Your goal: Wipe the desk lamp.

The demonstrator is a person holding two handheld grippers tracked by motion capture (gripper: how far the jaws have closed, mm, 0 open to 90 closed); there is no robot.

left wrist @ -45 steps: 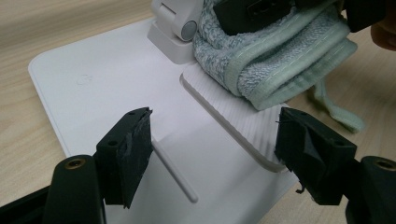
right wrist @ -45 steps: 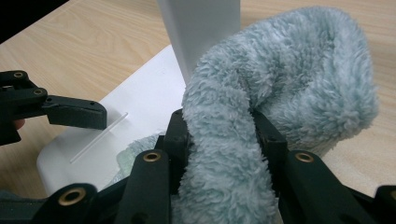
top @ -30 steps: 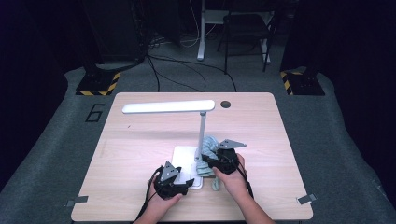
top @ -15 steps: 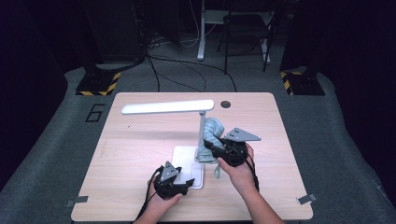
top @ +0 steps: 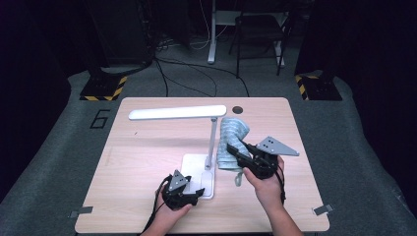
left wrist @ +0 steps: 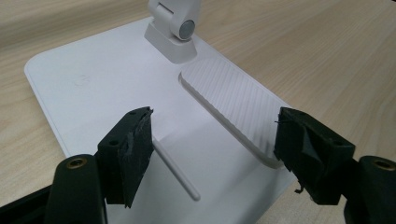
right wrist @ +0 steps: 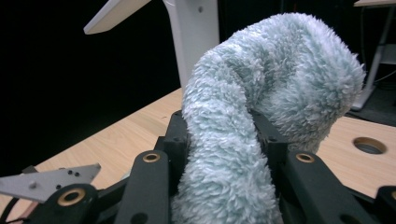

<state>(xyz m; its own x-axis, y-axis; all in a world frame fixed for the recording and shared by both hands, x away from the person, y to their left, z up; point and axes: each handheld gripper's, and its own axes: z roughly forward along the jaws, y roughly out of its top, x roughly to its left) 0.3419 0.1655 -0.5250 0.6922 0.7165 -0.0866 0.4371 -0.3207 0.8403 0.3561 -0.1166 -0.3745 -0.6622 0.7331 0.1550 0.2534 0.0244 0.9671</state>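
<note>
A white desk lamp [top: 211, 142] stands mid-table with its long head [top: 177, 113] stretched to the left. My left gripper [top: 189, 191] is open over the front of the lamp's flat base [left wrist: 93, 88], and a ribbed pad [left wrist: 229, 102] lies between its jaws. A fluffy pale blue-green cloth [top: 231, 142] is lifted just right of the lamp's post. My right gripper [top: 236, 152] is shut on that cloth [right wrist: 261, 116], which bulges up and curls over the jaws. The lamp's post [right wrist: 196, 37] rises behind it.
The light wooden table [top: 147, 157] has a round cable hole [top: 238, 109] at the back centre. Bare wood lies to the left of the lamp and at the far right. Beyond the table are a chair, cables and dark floor.
My right gripper has carried the cloth back and to the right, rising beside the lamp's post. The left gripper has stayed at the lamp's base.
</note>
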